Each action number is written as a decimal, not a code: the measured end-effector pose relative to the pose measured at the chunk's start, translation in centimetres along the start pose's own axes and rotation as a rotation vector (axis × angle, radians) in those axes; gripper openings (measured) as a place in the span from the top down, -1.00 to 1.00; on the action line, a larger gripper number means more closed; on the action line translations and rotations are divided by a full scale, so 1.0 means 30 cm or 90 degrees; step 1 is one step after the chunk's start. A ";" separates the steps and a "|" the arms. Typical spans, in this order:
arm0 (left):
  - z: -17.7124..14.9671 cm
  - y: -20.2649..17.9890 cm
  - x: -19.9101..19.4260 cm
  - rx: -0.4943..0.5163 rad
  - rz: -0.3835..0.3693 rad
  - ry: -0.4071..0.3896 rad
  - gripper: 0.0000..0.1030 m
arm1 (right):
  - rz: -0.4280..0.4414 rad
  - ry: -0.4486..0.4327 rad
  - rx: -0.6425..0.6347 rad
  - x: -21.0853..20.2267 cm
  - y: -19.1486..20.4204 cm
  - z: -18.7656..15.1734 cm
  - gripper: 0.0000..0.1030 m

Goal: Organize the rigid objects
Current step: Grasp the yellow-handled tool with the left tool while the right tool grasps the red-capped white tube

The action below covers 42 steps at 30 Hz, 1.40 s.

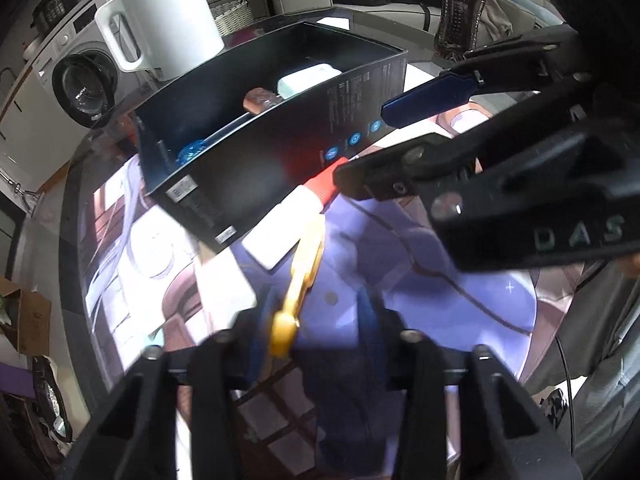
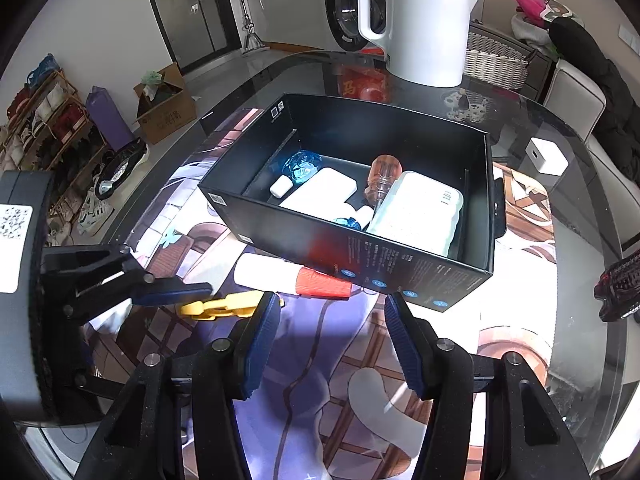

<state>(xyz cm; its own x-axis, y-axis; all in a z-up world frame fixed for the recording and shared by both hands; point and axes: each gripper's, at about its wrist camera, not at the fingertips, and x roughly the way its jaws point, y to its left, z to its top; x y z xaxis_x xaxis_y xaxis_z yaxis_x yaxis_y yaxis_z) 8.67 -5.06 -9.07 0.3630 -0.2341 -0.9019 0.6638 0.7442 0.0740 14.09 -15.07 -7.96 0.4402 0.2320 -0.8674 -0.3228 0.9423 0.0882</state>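
A black box [image 2: 400, 268] stands on the printed mat and holds a white case [image 2: 420, 208], a brown-handled screwdriver [image 2: 384, 174], blue clear pieces [image 2: 302, 164] and small white items. A white tube with a red cap [image 2: 288, 276] lies on the mat against the box's front wall; it also shows in the left wrist view [image 1: 296, 208]. A yellow clip [image 1: 300, 276] lies beside it, between my left gripper's open fingers [image 1: 316, 332]; it shows in the right wrist view too [image 2: 220, 306]. My right gripper [image 2: 332, 328] is open and empty, just short of the red cap.
A white kettle [image 2: 424, 20] stands behind the box on the glass table [image 2: 580, 360]. A cola bottle [image 1: 460, 4] and a white cube charger [image 2: 546, 156] stand to the right of the box. A dark brush [image 2: 618, 288] lies at the right edge.
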 end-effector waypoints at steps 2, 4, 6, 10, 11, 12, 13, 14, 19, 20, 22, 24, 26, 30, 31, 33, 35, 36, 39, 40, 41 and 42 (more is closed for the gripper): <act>0.012 0.004 0.007 -0.008 -0.001 0.008 0.88 | 0.001 0.000 0.000 -0.001 -0.002 0.000 -0.10; 0.007 0.025 -0.013 -0.020 -0.014 0.003 0.88 | 0.012 0.000 -0.003 0.001 -0.003 -0.002 -0.10; -0.009 0.053 -0.038 -0.035 -0.011 0.001 0.88 | 0.022 0.000 -0.013 0.009 0.006 0.000 -0.10; -0.066 0.120 -0.069 -0.071 0.004 0.006 0.88 | 0.038 -0.001 -0.047 0.037 0.046 0.004 -0.10; -0.080 0.139 -0.074 -0.081 0.007 0.008 0.88 | 0.044 -0.005 -0.056 0.042 0.058 0.006 -0.10; -0.095 0.160 -0.076 -0.092 0.012 0.012 0.88 | 0.047 -0.010 -0.067 0.045 0.073 0.008 -0.10; -0.102 0.178 -0.075 -0.101 0.016 0.014 0.88 | 0.045 -0.017 -0.077 0.049 0.085 0.012 -0.10; -0.109 0.192 -0.073 -0.109 0.018 0.016 0.88 | 0.044 -0.022 -0.087 0.054 0.096 0.018 -0.10; -0.120 0.225 -0.051 -0.125 0.024 0.026 0.88 | 0.062 -0.013 -0.126 0.107 0.151 0.034 -0.10; -0.106 0.233 -0.043 -0.125 0.024 0.027 0.88 | 0.066 -0.006 -0.127 0.122 0.157 0.036 -0.10; -0.131 0.215 -0.048 -0.126 0.025 0.028 0.88 | 0.053 0.001 -0.138 0.139 0.174 0.032 -0.11; -0.129 0.222 -0.041 -0.127 0.024 0.028 0.88 | 0.061 0.021 -0.137 0.149 0.180 0.029 -0.11; -0.132 0.217 -0.042 -0.128 0.028 0.029 0.88 | 0.099 0.059 -0.113 0.168 0.178 0.017 -0.11; -0.114 0.232 -0.023 -0.129 0.050 0.027 0.83 | 0.075 0.040 -0.112 0.168 0.194 0.016 -0.11; -0.108 0.231 -0.016 -0.125 0.055 0.028 0.81 | 0.072 0.033 -0.106 0.170 0.195 0.023 -0.11; -0.095 0.225 0.001 -0.121 0.058 0.031 0.77 | 0.077 0.039 -0.086 0.194 0.194 0.038 0.01; -0.080 0.220 0.005 -0.120 0.066 0.028 0.77 | 0.056 0.043 -0.098 0.209 0.215 0.046 0.51; -0.073 0.222 0.009 -0.124 0.061 0.029 0.77 | 0.053 0.052 -0.108 0.210 0.228 0.046 0.54; -0.052 0.227 0.011 -0.142 0.026 0.022 0.87 | 0.041 0.068 -0.114 0.191 0.243 0.037 0.58; -0.044 0.218 0.007 -0.145 0.021 0.020 0.87 | 0.033 0.071 -0.113 0.182 0.240 0.029 0.59; -0.037 0.209 0.006 -0.144 0.020 0.017 0.87 | 0.025 0.075 -0.108 0.172 0.233 0.020 0.59; -0.026 0.194 0.004 -0.141 0.021 0.014 0.87 | 0.020 0.078 -0.100 0.163 0.218 0.012 0.59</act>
<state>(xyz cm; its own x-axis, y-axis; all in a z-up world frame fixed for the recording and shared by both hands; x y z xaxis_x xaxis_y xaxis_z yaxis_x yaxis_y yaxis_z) 12.06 -0.27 -9.08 0.3660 -0.1953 -0.9099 0.4916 0.8708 0.0108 14.44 -7.70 -11.46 0.3259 0.2213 -0.9191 -0.4655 0.8838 0.0478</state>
